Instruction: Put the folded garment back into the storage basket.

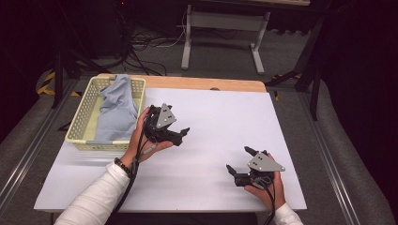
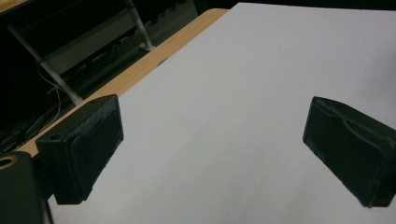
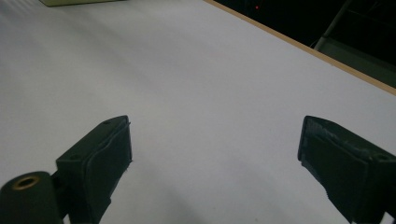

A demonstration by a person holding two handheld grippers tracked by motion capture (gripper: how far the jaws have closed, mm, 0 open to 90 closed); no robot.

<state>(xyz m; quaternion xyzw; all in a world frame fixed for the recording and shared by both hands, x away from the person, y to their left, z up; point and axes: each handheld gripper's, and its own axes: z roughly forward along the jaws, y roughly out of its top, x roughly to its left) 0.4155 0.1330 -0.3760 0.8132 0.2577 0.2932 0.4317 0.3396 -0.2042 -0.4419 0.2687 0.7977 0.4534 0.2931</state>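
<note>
A pale yellow plastic basket (image 1: pixel 83 123) stands at the table's left edge, with a blue-grey cloth (image 1: pixel 115 108) heaped in it and hanging over its far rim. Just right of the basket, a hand holds my left gripper (image 1: pixel 183 135) above the white sheet. Its jaws point right, and in the left gripper view the left gripper (image 2: pixel 212 144) is open with bare sheet between the jaws. My right gripper (image 1: pixel 237 159) rests near the front right corner, jaws pointing left toward the table's middle. The right gripper (image 3: pixel 215 154) is open with nothing between its pads.
A white sheet (image 1: pixel 211 126) covers the table, with a wooden strip (image 1: pixel 206 83) left bare along the far edge. Beyond it stand a white table frame (image 1: pixel 220 28) and cables (image 1: pixel 141 51) on the dark floor. A corner of the basket (image 3: pixel 79 2) shows far ahead of the right gripper.
</note>
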